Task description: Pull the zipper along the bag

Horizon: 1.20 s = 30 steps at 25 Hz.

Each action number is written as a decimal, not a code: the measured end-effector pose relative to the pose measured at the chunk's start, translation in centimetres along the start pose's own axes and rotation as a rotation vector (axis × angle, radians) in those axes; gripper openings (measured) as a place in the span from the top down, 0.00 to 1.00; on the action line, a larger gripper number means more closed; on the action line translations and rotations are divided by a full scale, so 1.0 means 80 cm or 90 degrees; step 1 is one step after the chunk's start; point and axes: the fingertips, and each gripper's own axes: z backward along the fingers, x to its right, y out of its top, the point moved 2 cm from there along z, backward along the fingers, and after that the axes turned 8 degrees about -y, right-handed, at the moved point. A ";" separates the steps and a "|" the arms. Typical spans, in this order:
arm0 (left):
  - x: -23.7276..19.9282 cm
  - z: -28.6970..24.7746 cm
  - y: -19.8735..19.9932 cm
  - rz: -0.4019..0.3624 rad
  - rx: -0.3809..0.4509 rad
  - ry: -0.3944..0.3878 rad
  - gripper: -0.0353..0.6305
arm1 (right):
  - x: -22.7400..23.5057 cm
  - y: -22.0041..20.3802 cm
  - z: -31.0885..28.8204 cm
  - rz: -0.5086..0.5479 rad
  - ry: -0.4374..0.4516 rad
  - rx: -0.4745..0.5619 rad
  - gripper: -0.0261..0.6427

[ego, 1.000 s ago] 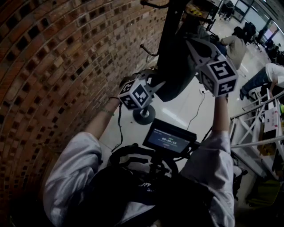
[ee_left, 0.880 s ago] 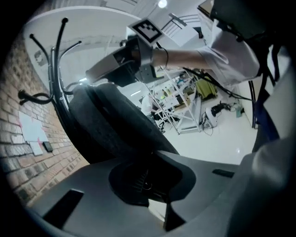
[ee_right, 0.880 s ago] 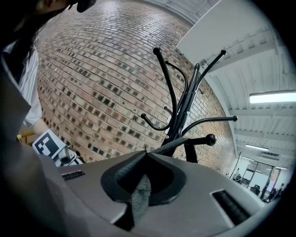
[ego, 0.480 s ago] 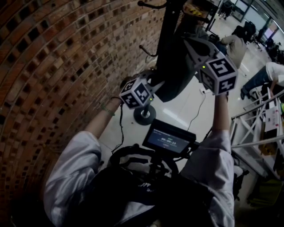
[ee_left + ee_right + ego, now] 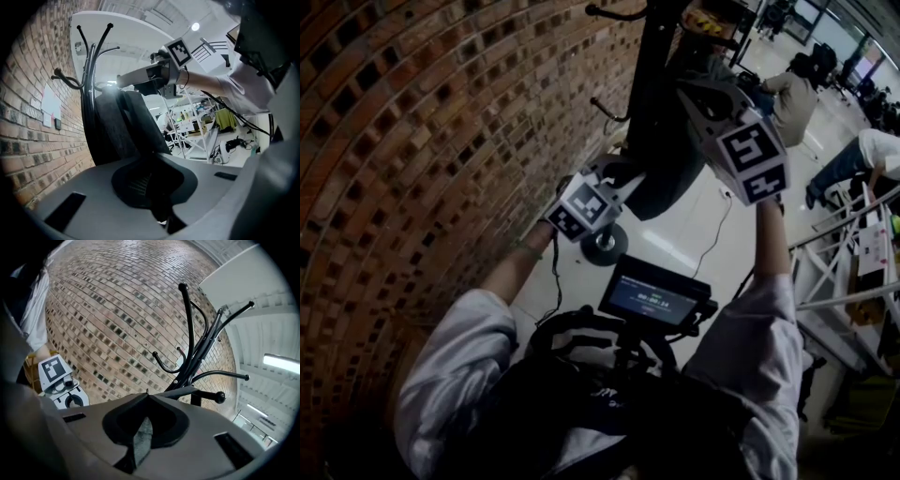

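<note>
A dark grey bag (image 5: 675,155) hangs from a black coat stand (image 5: 652,75) beside a brick wall. My right gripper (image 5: 682,86) is high on the bag, shut on a strip of its grey fabric (image 5: 140,439). The left gripper view shows that gripper (image 5: 123,82) at the bag's top edge (image 5: 117,122). My left gripper (image 5: 628,178) is lower, against the bag's side. Its jaws (image 5: 161,213) are shut, with a small dark piece pinched between them that looks like the zipper pull. The left gripper's marker cube (image 5: 53,369) also shows in the right gripper view.
The brick wall (image 5: 441,122) runs close along the left. The stand's round base (image 5: 605,246) sits on the pale floor below the bag. A small monitor (image 5: 656,295) is mounted at the person's chest. White racks (image 5: 825,272) and other people (image 5: 792,98) are at the right.
The left gripper's cube has turned and tilted a little against the bag. The right gripper has edged slightly up and left, still on the bag's top.
</note>
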 end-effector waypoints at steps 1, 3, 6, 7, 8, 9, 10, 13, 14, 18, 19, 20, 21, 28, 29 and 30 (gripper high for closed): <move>0.000 0.001 0.002 -0.001 0.002 -0.004 0.93 | -0.002 0.000 0.001 0.011 -0.002 -0.001 0.97; -0.002 0.003 0.006 -0.002 0.008 -0.008 0.93 | -0.005 -0.002 0.002 0.028 -0.007 -0.003 0.97; -0.007 0.008 0.012 0.010 0.021 -0.001 0.93 | -0.006 -0.003 0.002 0.021 -0.005 -0.003 0.97; -0.008 0.011 0.015 0.019 0.025 0.004 0.93 | -0.005 -0.003 0.002 0.014 -0.001 -0.001 0.97; -0.009 0.012 0.018 0.022 0.028 0.008 0.93 | -0.004 -0.004 0.001 0.008 0.001 0.001 0.97; -0.011 0.013 0.021 0.020 0.027 0.010 0.93 | -0.003 -0.005 0.001 0.005 0.002 0.002 0.97; -0.011 0.013 0.024 0.015 0.025 0.011 0.93 | -0.002 -0.006 0.001 0.003 0.003 0.002 0.97; -0.013 0.012 0.027 0.015 0.020 0.007 0.93 | 0.000 -0.009 0.001 -0.007 0.007 0.005 0.97; -0.013 0.013 0.028 0.021 0.022 0.006 0.93 | 0.000 -0.009 0.001 -0.014 0.008 0.005 0.97; -0.018 0.017 0.034 0.031 0.028 0.006 0.93 | -0.002 -0.010 0.000 -0.026 0.011 0.009 0.97; -0.020 0.018 0.035 0.033 0.029 0.006 0.93 | -0.001 -0.010 -0.001 -0.027 0.011 0.010 0.97; -0.021 0.019 0.037 0.035 0.028 0.006 0.93 | -0.001 -0.010 -0.002 -0.029 0.012 0.010 0.97; -0.023 0.019 0.038 0.036 0.026 0.006 0.93 | -0.001 -0.010 -0.003 -0.031 0.013 0.010 0.97; -0.025 0.026 0.041 0.048 0.024 0.013 0.93 | 0.000 -0.012 -0.003 -0.070 0.032 0.025 0.97; -0.026 0.026 0.041 0.048 0.023 0.014 0.93 | 0.002 -0.013 -0.003 -0.090 0.039 0.031 0.97; -0.026 0.026 0.041 0.048 0.023 0.015 0.93 | 0.003 -0.015 -0.003 -0.110 0.044 0.036 0.97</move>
